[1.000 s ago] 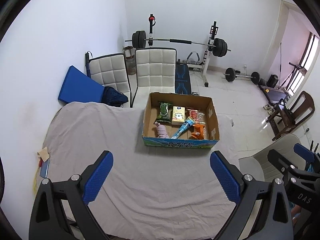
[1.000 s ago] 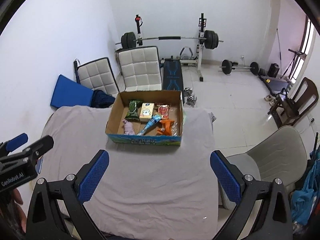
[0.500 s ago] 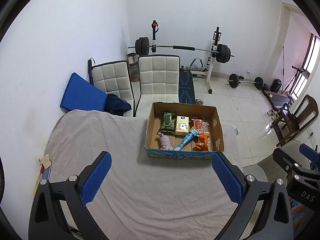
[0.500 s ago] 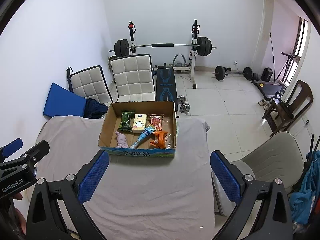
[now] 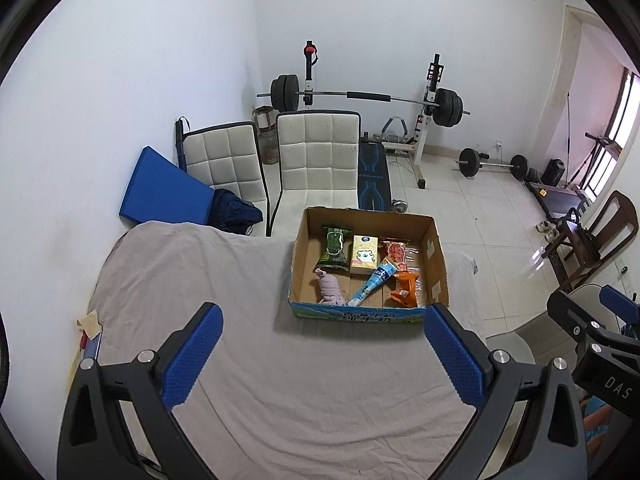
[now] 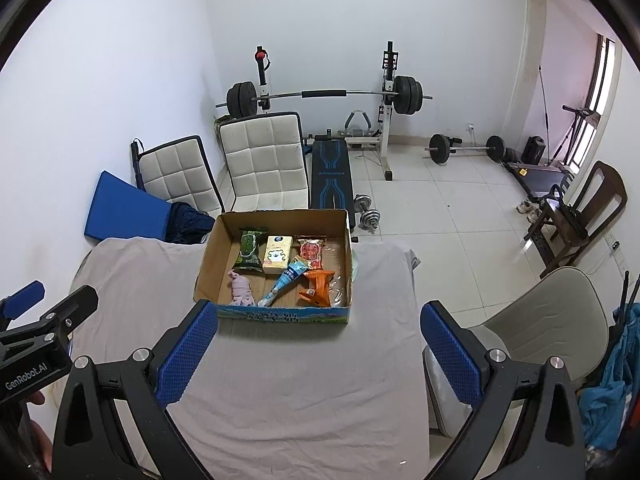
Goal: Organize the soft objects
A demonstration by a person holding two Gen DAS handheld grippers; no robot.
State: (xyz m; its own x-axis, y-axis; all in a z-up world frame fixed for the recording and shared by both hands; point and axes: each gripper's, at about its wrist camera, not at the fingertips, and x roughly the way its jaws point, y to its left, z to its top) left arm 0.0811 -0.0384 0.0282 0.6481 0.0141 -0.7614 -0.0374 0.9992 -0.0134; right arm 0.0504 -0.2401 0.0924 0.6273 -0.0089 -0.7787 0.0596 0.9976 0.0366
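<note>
Hovering — both hand-held grippers (image 5: pixel 320 344) (image 6: pixel 318 340) spread wide, empty | cardboard box (image 6: pixel 280 314) ahead on cloth-covered table (image 6: pixel 300 400) — white chairs (image 6: pixel 264 160) beyond

A desk (image 5: pixel 224 280) draped in grey cloth (image 6: pixel 300 392) carries an open cardboard box (image 5: pixel 362 313) near its far edge.

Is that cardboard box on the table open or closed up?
Open. The cardboard box has no lid or flaps over its top, so the green packet and pink soft toy inside show plainly.
</note>
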